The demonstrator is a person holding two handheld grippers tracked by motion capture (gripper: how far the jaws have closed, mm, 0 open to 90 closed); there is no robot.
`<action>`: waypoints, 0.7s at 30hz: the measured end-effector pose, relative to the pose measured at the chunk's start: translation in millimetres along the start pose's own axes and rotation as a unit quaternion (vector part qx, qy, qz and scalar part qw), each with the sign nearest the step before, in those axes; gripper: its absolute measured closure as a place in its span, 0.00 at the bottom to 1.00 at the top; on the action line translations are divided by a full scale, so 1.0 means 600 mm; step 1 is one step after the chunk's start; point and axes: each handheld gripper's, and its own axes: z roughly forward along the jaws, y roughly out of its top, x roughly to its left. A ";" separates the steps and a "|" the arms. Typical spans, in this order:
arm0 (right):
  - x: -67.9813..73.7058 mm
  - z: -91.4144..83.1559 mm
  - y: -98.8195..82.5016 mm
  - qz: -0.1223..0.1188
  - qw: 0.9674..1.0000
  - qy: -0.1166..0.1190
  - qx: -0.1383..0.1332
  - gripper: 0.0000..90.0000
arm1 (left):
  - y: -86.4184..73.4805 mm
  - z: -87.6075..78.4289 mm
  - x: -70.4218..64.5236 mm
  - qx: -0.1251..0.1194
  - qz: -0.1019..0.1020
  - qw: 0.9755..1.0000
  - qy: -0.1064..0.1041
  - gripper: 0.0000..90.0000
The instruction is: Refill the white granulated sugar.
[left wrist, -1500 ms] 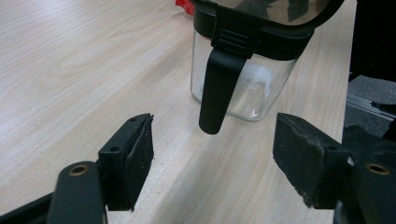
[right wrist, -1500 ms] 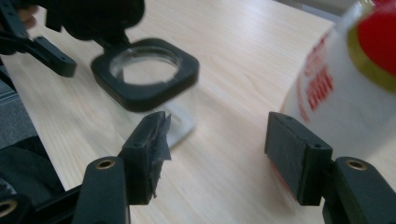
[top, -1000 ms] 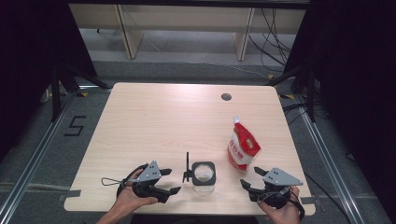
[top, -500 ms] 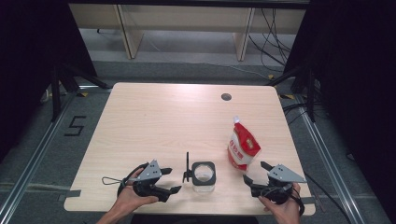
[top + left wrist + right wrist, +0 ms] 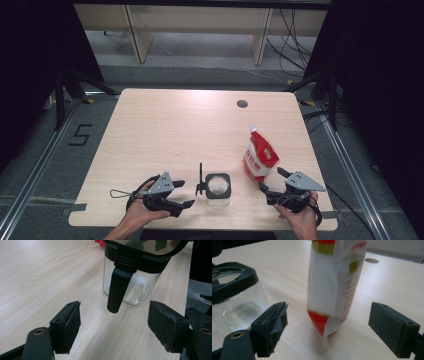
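Jar (image 5: 218, 188) and pouch (image 5: 260, 156) are the two things my grippers face right now, and I take them from my edge of the table (image 5: 165, 125) outward. Nearest to me, my left gripper (image 5: 182, 194) sits low by the front edge, jaws spread wide and gripping nothing; in the left gripper view its two black pads (image 5: 72, 326) stand well apart over bare wood, and the jar's (image 5: 135, 282) black hanging handle (image 5: 117, 288) dangles just beyond them, between the pads' lines but not touching either. The jar is clear glass with a black square collar, upright, near the front edge, between my two hands. On the other side, my right gripper (image 5: 272, 181) has just been opening its jaws and now they stand fully apart, holding nothing; in the right gripper view the pads (image 5: 274, 322) frame the red and white pouch (image 5: 334, 285), which stands upright just ahead of them with a gap on both sides. The jar (image 5: 234, 295) shows at the left of that view, beside the pouch and apart from it. From above, the pouch stands just right of the jar and a little farther from me. Beyond both, the wooden top runs on to a small round dark hole (image 5: 242, 104) near the far edge.
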 end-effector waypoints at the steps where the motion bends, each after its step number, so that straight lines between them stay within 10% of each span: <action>1: -0.003 0.008 0.003 -0.003 1.000 0.001 -0.008 0.18 | 0.000 0.000 0.001 0.000 0.007 1.000 0.000 0.29; 21: -0.011 0.060 0.019 -0.001 1.000 -0.008 -0.027 0.30 | -0.001 -0.003 -0.002 0.000 0.011 1.000 -0.007 0.30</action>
